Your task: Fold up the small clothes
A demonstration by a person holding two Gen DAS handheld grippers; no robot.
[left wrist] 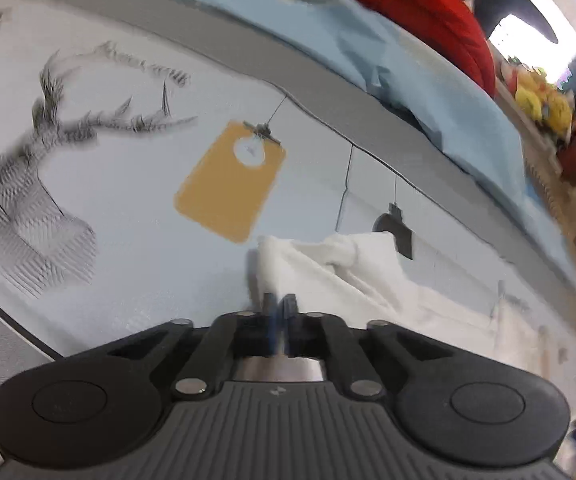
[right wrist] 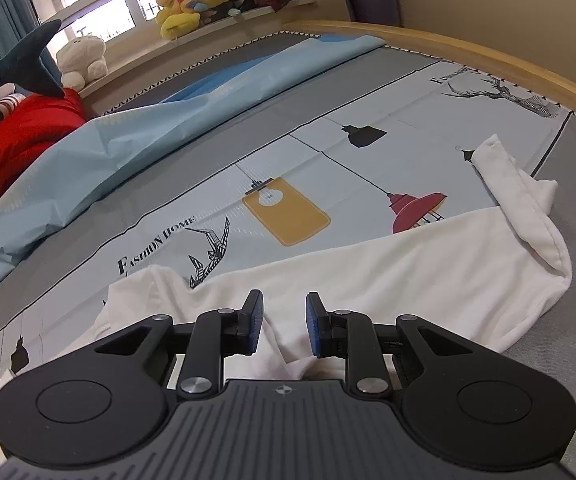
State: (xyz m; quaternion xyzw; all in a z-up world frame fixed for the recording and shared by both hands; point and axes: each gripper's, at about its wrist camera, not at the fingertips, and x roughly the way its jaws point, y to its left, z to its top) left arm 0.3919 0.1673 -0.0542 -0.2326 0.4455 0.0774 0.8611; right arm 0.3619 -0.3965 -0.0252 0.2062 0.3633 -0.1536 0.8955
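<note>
A small white garment [right wrist: 428, 264] lies spread on the printed bed sheet [right wrist: 223, 196], one sleeve end folded up at the right. My right gripper [right wrist: 284, 320] is open just above the garment's near edge, with cloth lying between and below its blue pads [right wrist: 256, 318]. In the left wrist view my left gripper [left wrist: 279, 304] is shut on an edge of the white garment [left wrist: 352, 276], which rises to the closed fingertips. That view is blurred.
A light blue cloth [right wrist: 135, 136] is bunched along the far side of the bed. A red cushion [right wrist: 19, 132] and a shark plush [right wrist: 19, 68] lie at the left. Plush toys [right wrist: 191, 0] sit on the window sill. A wooden bed rail [right wrist: 488, 56] runs at the right.
</note>
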